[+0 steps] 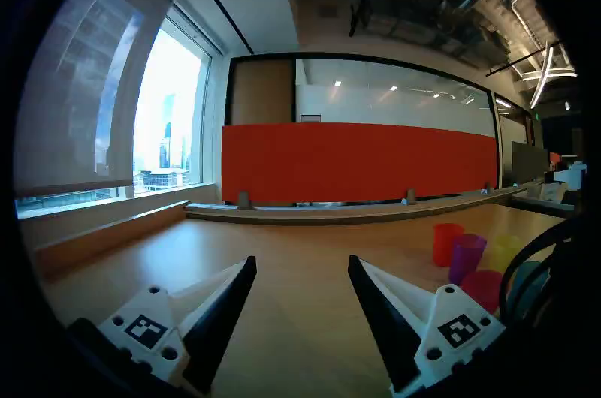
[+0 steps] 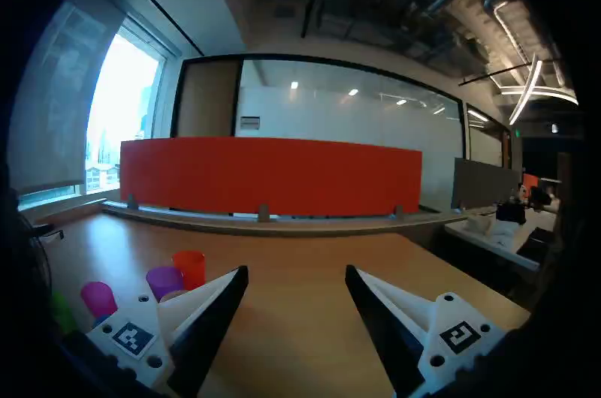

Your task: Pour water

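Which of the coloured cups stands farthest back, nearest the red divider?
The orange-red cup. The purple cup and the pink cup both stand nearer the camera, in front of it.

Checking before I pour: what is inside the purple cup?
The purple cup stands upright on the desk; the low camera angle hides its inside, so contents cannot be told.

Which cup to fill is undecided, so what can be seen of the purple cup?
The purple cup is a plain, handleless tumbler, seemingly translucent plastic, wider at the rim than the base. It stands upright, mouth up, on the wooden table. In the left gripper view, the orange cup is just behind it and the pink cup nearer the camera. Whether they touch, or whether it holds anything, cannot be told. Nothing grips it.
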